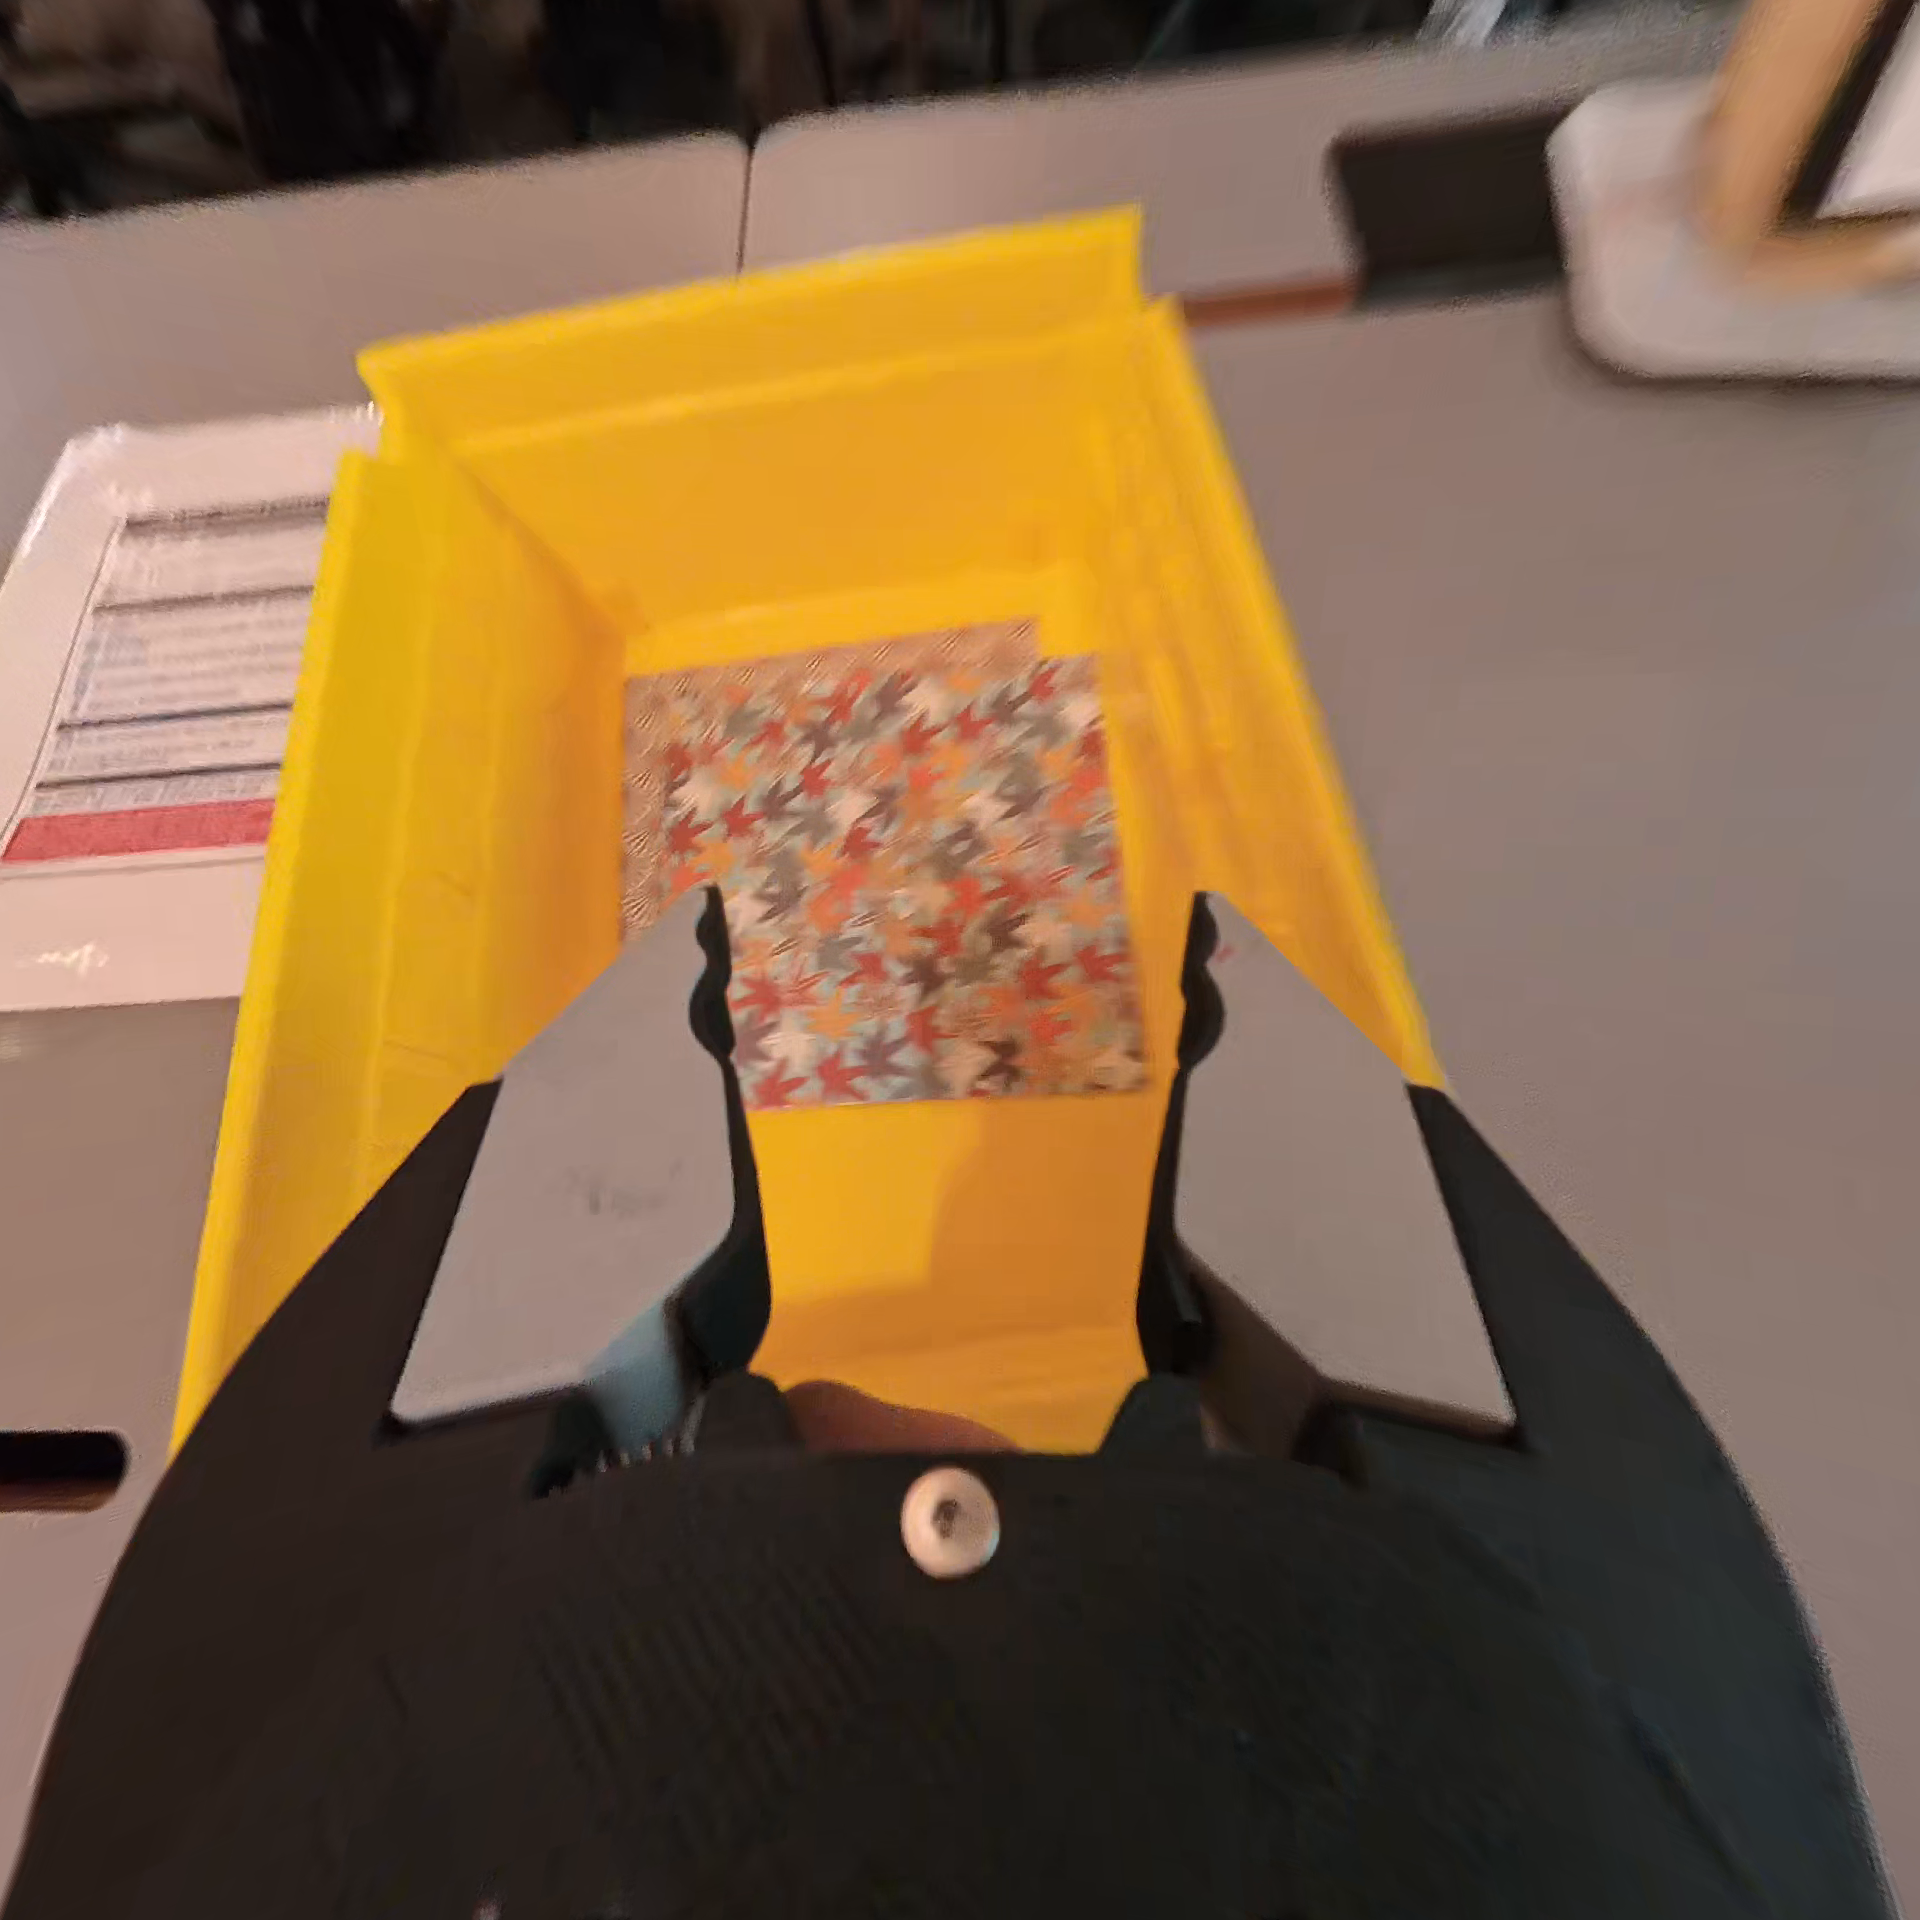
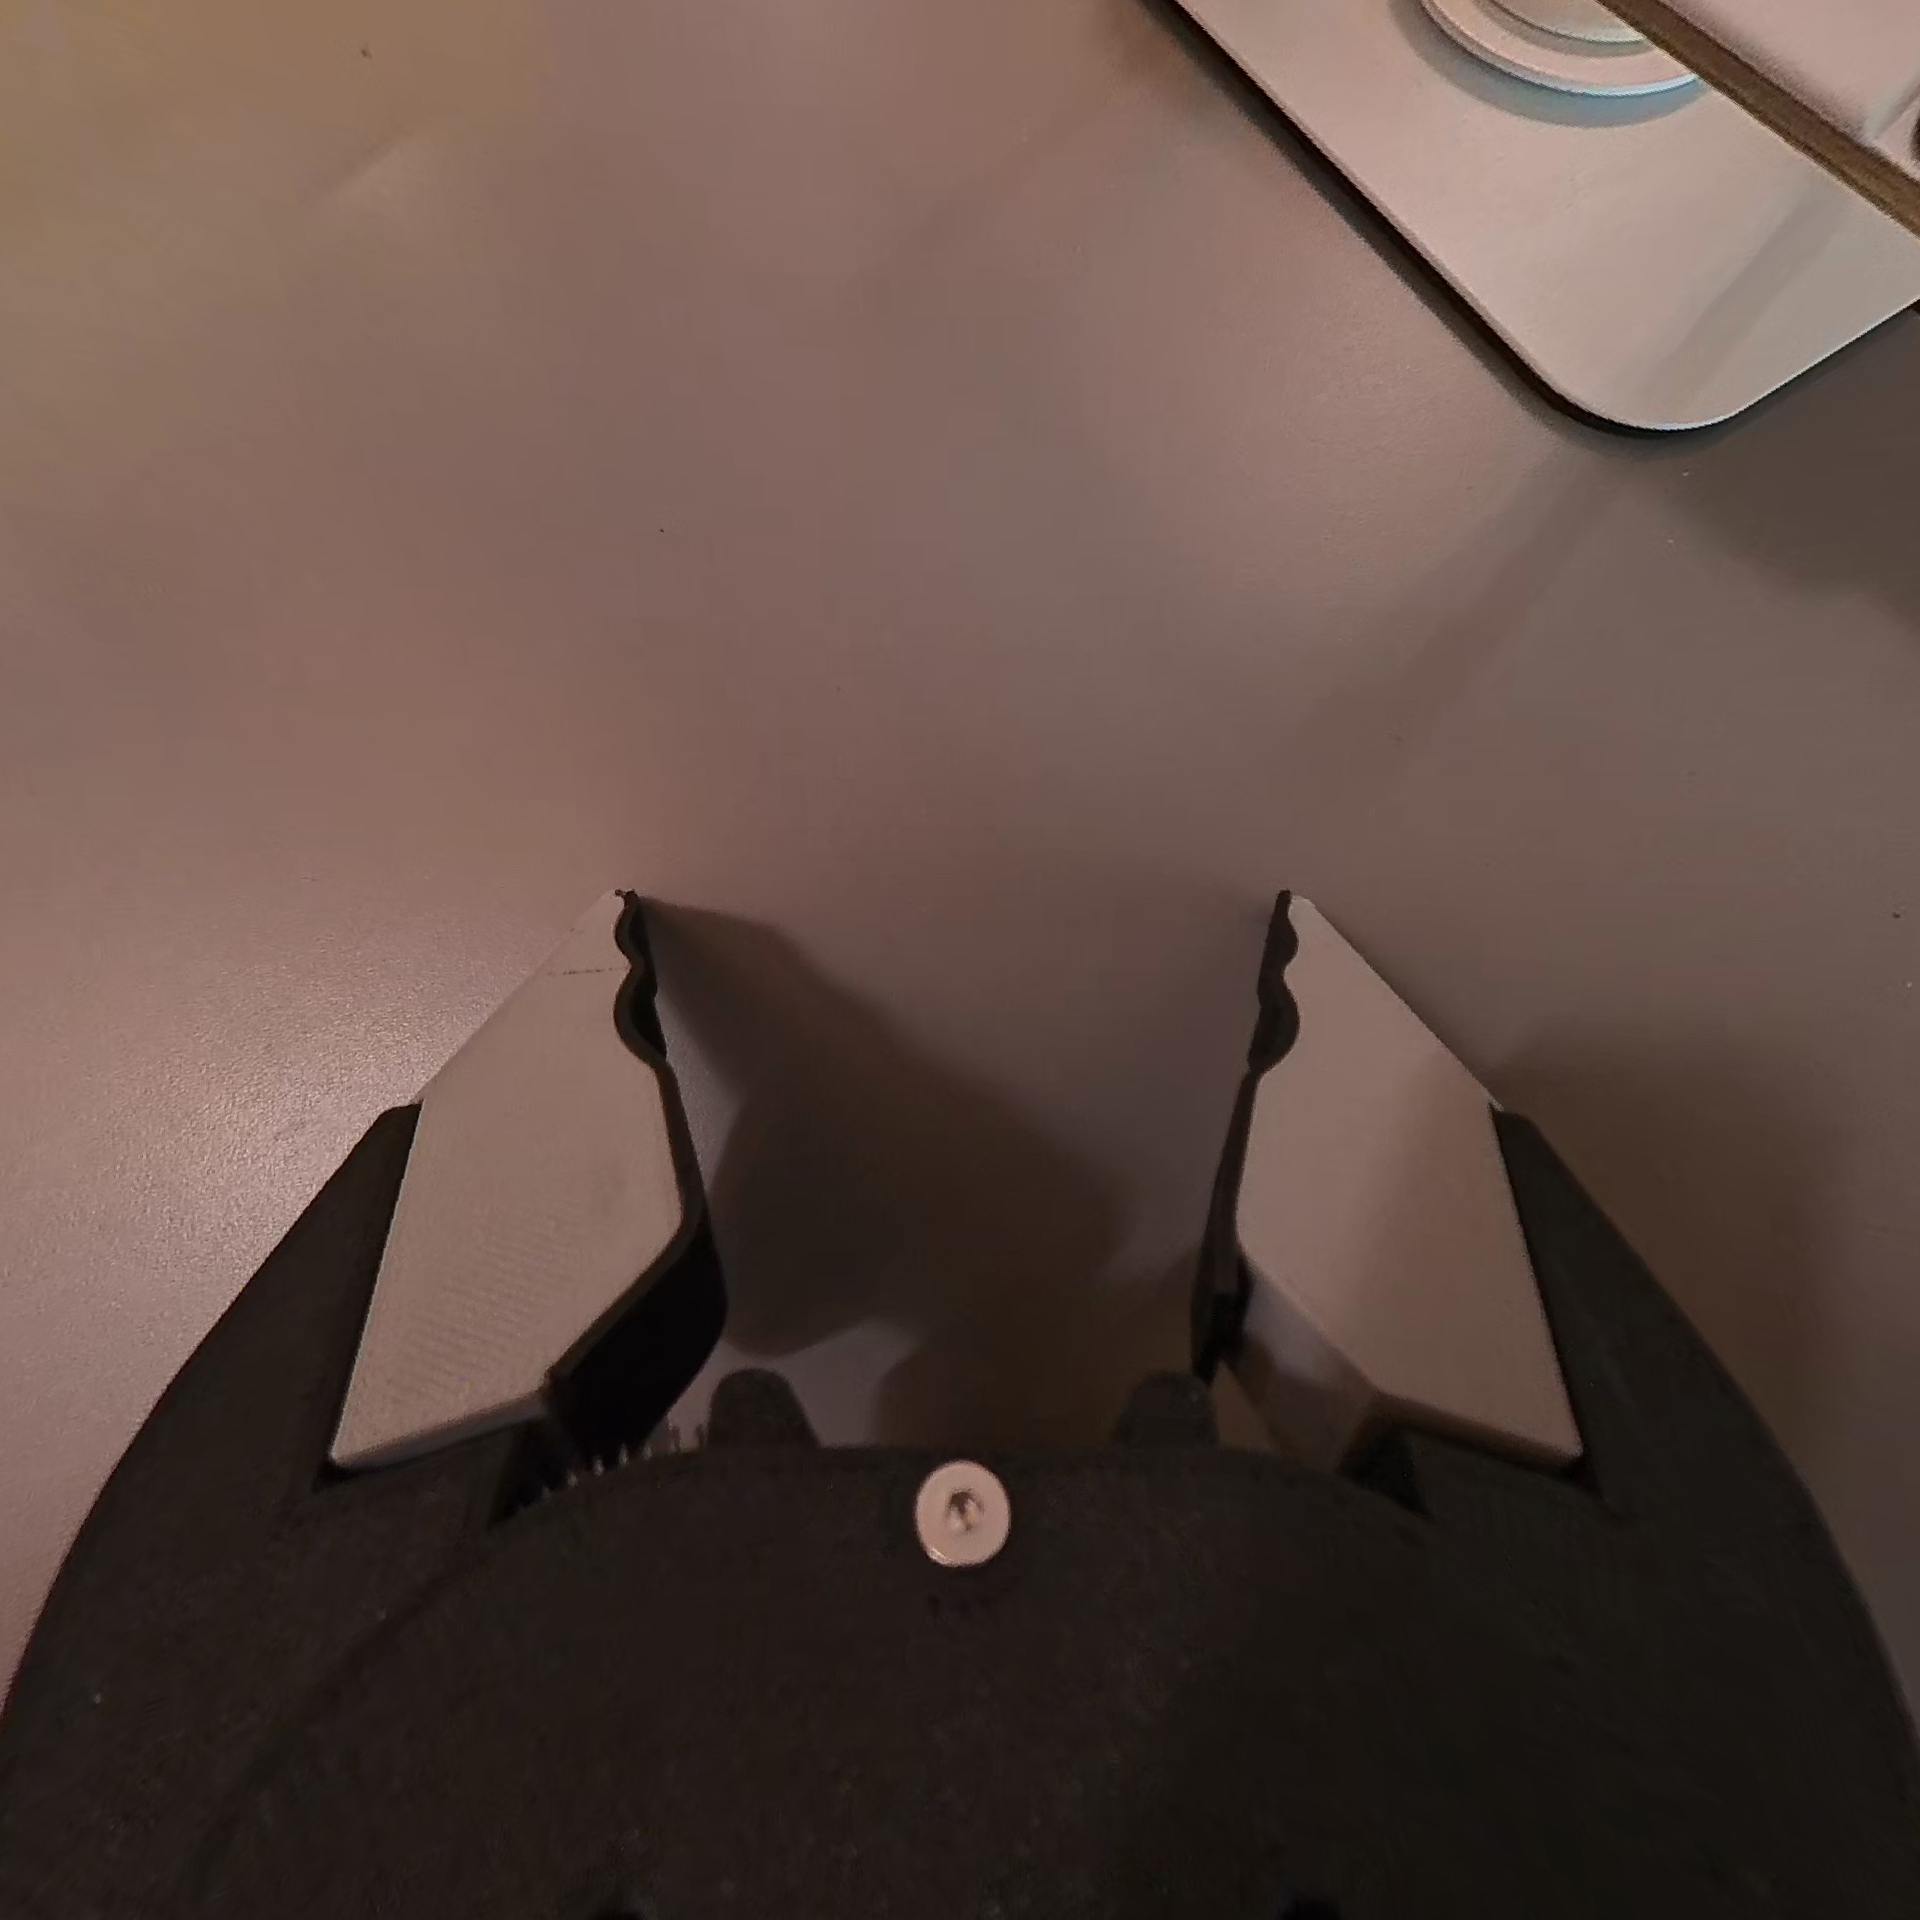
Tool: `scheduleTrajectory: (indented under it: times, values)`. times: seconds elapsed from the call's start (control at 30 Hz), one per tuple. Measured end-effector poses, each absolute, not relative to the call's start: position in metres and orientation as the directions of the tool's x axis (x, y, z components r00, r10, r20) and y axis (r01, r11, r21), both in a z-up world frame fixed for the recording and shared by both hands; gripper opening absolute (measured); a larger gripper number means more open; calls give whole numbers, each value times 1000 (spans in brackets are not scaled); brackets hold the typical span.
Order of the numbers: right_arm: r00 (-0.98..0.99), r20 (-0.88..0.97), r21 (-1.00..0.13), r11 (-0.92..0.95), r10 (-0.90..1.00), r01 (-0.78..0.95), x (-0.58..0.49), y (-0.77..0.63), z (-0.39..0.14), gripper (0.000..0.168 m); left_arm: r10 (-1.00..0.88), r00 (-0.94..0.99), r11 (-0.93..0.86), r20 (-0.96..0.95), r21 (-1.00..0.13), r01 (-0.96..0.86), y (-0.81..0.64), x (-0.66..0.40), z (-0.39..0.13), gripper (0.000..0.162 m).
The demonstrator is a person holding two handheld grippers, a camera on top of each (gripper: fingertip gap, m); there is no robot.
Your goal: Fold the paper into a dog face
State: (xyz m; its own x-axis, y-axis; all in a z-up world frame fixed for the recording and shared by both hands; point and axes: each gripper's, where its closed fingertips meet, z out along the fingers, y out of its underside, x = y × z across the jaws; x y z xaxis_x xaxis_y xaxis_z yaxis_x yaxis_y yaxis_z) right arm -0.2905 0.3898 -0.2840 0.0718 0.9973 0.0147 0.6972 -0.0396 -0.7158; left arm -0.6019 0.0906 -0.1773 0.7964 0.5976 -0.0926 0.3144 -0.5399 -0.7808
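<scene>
A square sheet of patterned paper (image 1: 894, 862), covered with red, orange and grey leaf shapes, lies flat on the floor of a yellow open-fronted bin (image 1: 436, 727). My left gripper (image 1: 954, 904) is open and empty, held above the near part of the paper with its fingertips on either side of it. My right gripper (image 2: 954, 899) is open and empty, close over the bare grey table (image 2: 727, 520). Neither the paper nor the bin shows in the right wrist view.
A printed sheet in a clear sleeve (image 1: 177, 707) lies left of the bin. A white stand base (image 1: 1714, 260) sits at the back right, and also shows in the right wrist view (image 2: 1558, 239). A dark flat object (image 1: 1444, 197) lies beside it.
</scene>
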Motion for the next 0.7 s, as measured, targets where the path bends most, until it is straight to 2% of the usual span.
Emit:
scheduleTrajectory:
  times: [0.13,0.27,0.33,0.43,0.7]
  values:
    - [71,14,-716,-39,997,697,-291,390,-284,113,592,799,-649,-104,-650,396,92,-633,-225,86]
    - [70,14,-716,-39,997,697,-291,390,-284,113,583,804,-730,-116,-509,455,91,-648,-262,93]
    - [70,14,-716,-39,997,697,-291,390,-284,113,588,805,-738,-78,-460,494,90,-650,-274,90]
    - [69,14,-716,-38,998,697,-291,389,-284,113,632,775,-695,0,-444,566,88,-653,-277,84]
    - [64,14,-715,-35,998,699,-291,389,-284,114,646,763,-686,-9,-446,575,84,-660,-276,78]
